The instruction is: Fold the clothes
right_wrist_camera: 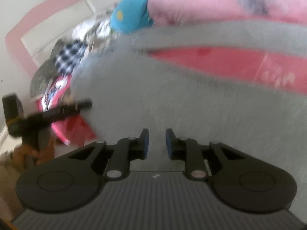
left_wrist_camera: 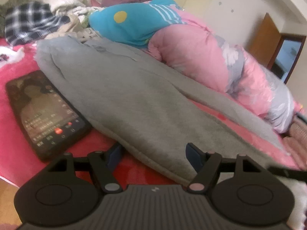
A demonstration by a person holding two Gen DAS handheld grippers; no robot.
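Left claw (left_wrist_camera: pixel 153 156) spread wide, straddling the near hem of grey pants (left_wrist_camera: pixel 134 99), pads not pressing. Right claw (right_wrist_camera: pixel 157 143) narrowly parted over the grey cloth, nothing pinched as far as the blur allows. Pants flat on red sheet (left_wrist_camera: pixel 17 88), legs forked. Phone (left_wrist_camera: pixel 44 113) tight against the left edge; pink quilt (left_wrist_camera: pixel 201 53) crowding the right. Bare sheet only between the legs.

**Two wrist views, low over the bed**

Left wrist: angled down along the grey garment (left_wrist_camera: pixel 134 95), close. Right wrist: tilted down, closer, blurred. Shared: grey garment, blue top (right_wrist_camera: pixel 130 17), pink quilt (left_wrist_camera: pixel 201 53), checked cloth (right_wrist_camera: pixel 71 57).
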